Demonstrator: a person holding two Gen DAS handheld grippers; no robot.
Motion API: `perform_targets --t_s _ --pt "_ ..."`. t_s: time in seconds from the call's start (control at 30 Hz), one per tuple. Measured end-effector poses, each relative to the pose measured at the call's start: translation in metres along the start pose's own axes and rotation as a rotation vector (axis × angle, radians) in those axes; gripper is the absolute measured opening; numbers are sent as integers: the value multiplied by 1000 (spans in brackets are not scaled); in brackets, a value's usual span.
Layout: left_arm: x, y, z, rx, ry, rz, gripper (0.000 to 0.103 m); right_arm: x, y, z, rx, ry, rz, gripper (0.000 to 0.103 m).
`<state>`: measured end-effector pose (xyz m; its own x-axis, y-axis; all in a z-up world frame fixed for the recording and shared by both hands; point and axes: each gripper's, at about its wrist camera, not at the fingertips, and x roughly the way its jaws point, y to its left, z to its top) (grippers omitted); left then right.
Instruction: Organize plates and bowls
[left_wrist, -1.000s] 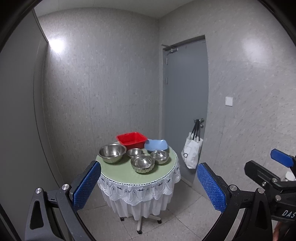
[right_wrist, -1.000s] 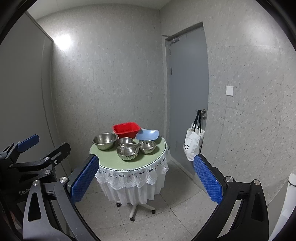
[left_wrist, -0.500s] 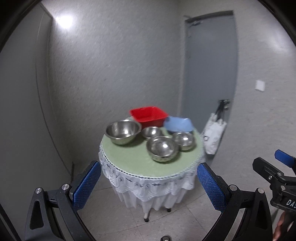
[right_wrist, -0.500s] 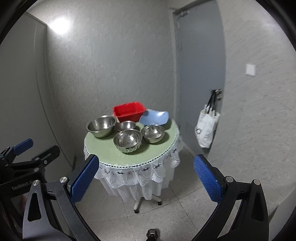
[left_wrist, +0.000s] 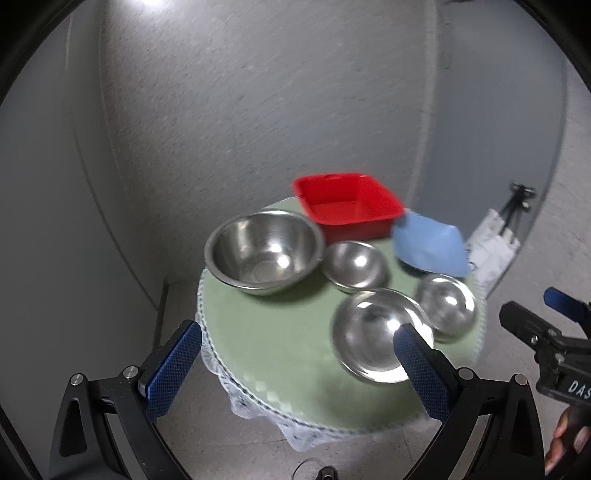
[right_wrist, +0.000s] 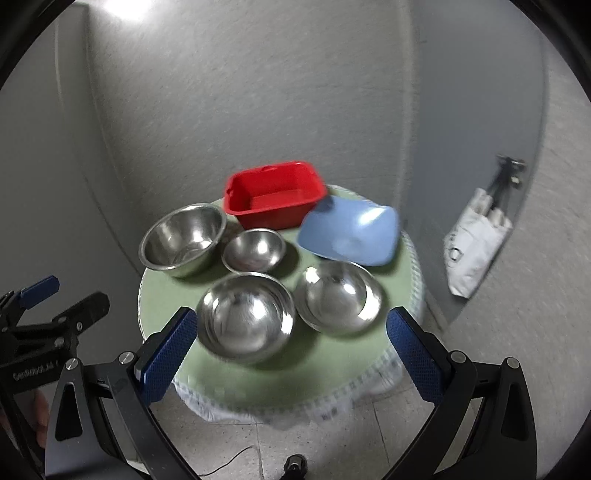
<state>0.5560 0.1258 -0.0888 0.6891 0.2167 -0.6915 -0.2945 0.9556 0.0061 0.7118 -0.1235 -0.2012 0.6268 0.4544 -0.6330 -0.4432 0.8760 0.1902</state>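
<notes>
A round table with a green cloth (left_wrist: 280, 354) (right_wrist: 332, 376) carries several steel bowls: a large one (left_wrist: 264, 253) (right_wrist: 183, 240) at the left, a small one (left_wrist: 354, 266) (right_wrist: 255, 249) in the middle, and two nearer ones (left_wrist: 376, 336) (left_wrist: 445, 306) (right_wrist: 245, 315) (right_wrist: 338, 295). Behind them stand a red tub (left_wrist: 347, 208) (right_wrist: 275, 199) and a blue square dish (left_wrist: 428, 245) (right_wrist: 351, 230). My left gripper (left_wrist: 295, 362) and right gripper (right_wrist: 290, 343) are both open and empty, above the table's near edge.
The table stands in a corner of grey speckled walls. A grey door (left_wrist: 491, 129) is at the right with a white bag (right_wrist: 476, 243) hanging on its handle. The floor (right_wrist: 332, 443) is tiled. The right gripper shows at the lower right of the left wrist view (left_wrist: 546, 347).
Both grippers have moved closer to the table and tilted down over it, so the bowls look much larger. Both stay open. Nothing on the table has moved.
</notes>
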Motion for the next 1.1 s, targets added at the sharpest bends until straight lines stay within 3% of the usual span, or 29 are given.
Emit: perform_targets --t_s 0.33,0.4,0.57,0.67,0.7,0.8,0.87,0.93,0.97,1.03,1.1 --pt "141 71 61 -77 91 141 102 134 51 63 -83 126 159 103" --pt "180 88 75 -86 121 142 102 165 61 74 -85 164 164 102" --pt "272 123 104 -51 209 105 100 247 82 91 -46 292 172 87" --pt "319 137 113 -9 278 53 90 287 88 93 -18 360 156 76" --pt "330 139 116 7 291 35 87 300 88 93 -3 392 151 67" --pt "368 141 120 63 328 -14 78 325 87 91 35 434 128 60" --pt "381 141 119 80 353 -52 65 336 87 88 50 457 122 54" --pt "393 144 119 97 381 -96 42 344 87 85 63 483 128 41" --pt "399 142 120 107 389 -112 36 347 88 84 69 490 137 35" --pt "407 145 122 129 381 -119 29 350 88 83 84 497 156 18" --pt "406 151 125 127 377 -137 27 347 90 83 79 491 151 15"
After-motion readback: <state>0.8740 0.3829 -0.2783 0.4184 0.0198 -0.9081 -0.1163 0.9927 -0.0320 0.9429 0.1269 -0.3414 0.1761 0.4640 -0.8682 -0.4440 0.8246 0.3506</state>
